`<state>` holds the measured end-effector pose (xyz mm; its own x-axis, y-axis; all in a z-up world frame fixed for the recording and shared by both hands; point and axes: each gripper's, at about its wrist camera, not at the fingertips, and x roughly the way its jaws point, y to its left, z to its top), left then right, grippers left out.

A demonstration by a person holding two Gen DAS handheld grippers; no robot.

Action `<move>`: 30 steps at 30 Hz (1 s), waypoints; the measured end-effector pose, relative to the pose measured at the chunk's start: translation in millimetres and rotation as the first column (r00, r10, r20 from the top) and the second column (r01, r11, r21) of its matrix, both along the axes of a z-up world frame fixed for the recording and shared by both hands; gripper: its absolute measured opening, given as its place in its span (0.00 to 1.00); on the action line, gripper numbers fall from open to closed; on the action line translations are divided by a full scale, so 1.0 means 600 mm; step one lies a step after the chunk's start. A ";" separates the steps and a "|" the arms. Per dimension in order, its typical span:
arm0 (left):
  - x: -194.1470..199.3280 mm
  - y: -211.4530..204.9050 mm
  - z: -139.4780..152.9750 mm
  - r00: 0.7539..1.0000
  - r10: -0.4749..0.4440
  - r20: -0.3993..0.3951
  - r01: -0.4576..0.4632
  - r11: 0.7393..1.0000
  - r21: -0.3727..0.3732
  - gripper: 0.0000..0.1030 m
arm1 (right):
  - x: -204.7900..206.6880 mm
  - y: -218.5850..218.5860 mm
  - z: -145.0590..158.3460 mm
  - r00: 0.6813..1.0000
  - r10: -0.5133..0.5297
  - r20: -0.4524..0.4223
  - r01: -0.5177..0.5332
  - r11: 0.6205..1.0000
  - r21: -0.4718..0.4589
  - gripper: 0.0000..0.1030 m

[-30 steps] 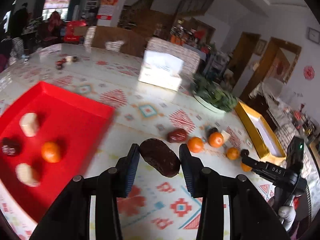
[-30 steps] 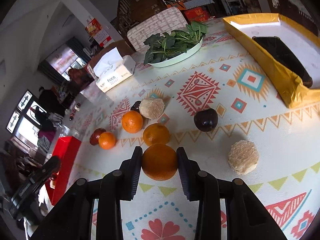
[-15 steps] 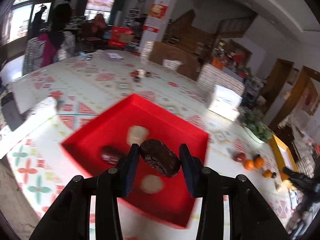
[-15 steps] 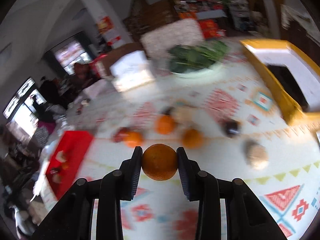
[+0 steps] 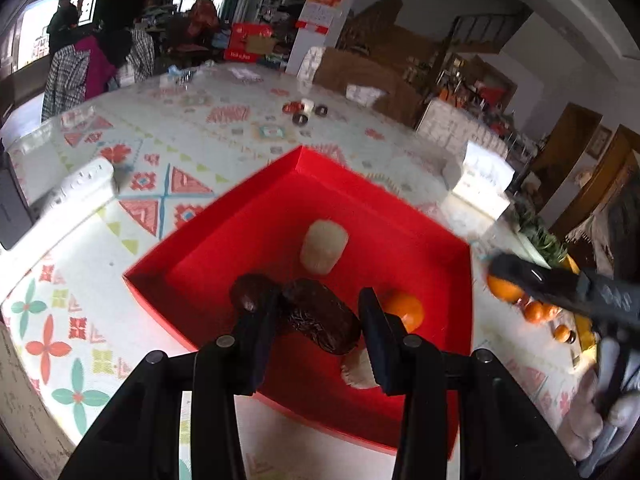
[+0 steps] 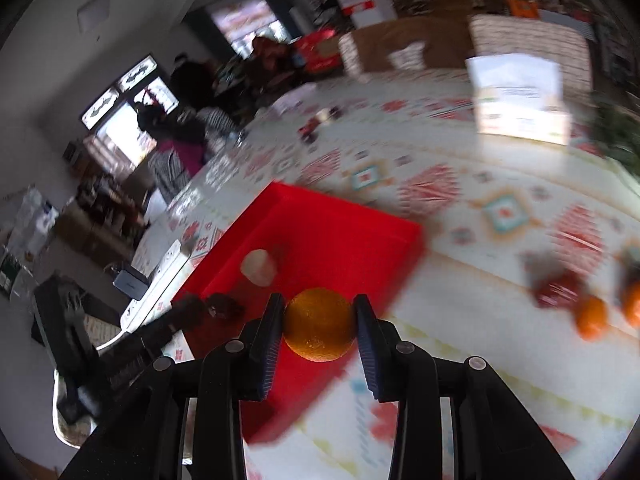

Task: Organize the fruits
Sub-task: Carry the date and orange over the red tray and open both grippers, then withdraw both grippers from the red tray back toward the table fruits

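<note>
My left gripper (image 5: 318, 320) is shut on a dark wrinkled date (image 5: 320, 318) and holds it over the red tray (image 5: 224, 236). In the tray lie a pale peeled fruit (image 5: 323, 248), a dark date (image 5: 250, 290), an orange (image 5: 404, 312) and a pale piece (image 5: 358, 370) partly hidden behind my right finger. My right gripper (image 6: 319, 326) is shut on an orange (image 6: 319, 324) above the red tray's (image 6: 360, 240) near edge. It also shows at the right of the left wrist view (image 5: 560, 284), with the orange (image 5: 502, 290) in it.
Loose fruit lies on the patterned tablecloth right of the tray: oranges (image 6: 592, 316) and a red date (image 6: 558, 286). A white tissue box (image 6: 520, 100) stands at the back. A white power strip (image 5: 80, 186) lies left of the tray. The right view is blurred.
Both grippers have moved left with their fruit. The left one now hangs lower over the tray's near part. The right one has come from the loose fruit to the tray.
</note>
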<state>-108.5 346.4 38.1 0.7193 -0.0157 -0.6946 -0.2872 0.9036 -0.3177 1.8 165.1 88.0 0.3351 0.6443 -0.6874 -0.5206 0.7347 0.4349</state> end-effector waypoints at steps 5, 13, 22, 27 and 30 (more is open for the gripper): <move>0.007 0.006 -0.021 1.000 -0.008 -0.024 0.008 0.999 -0.032 0.39 | 0.048 0.085 -0.043 0.998 0.041 -0.045 -0.044 0.997 -0.056 0.37; -0.004 0.024 -0.013 1.000 0.015 0.009 -0.015 0.998 -0.057 0.48 | 0.076 0.145 -0.087 0.996 0.057 -0.070 -0.066 0.989 -0.130 0.39; -0.046 0.021 0.037 0.994 0.091 0.064 -0.090 0.996 -0.017 0.77 | 0.036 0.102 -0.017 0.999 0.020 0.041 -0.015 0.994 -0.109 0.44; -0.091 0.000 0.084 0.982 0.089 0.165 -0.087 0.996 -0.015 0.94 | -0.065 0.041 0.098 0.980 0.007 0.200 0.023 0.989 -0.146 0.49; -0.106 -0.014 0.094 0.980 0.073 0.185 -0.067 0.997 -0.040 0.94 | -0.160 0.006 0.183 0.961 0.008 0.278 0.039 0.985 -0.165 0.72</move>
<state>-172.3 338.3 94.3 0.8361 0.0185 -0.5482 -0.2824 0.8713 -0.4012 -94.5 168.8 197.7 0.5366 0.5209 -0.6639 -0.5908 0.7936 0.1453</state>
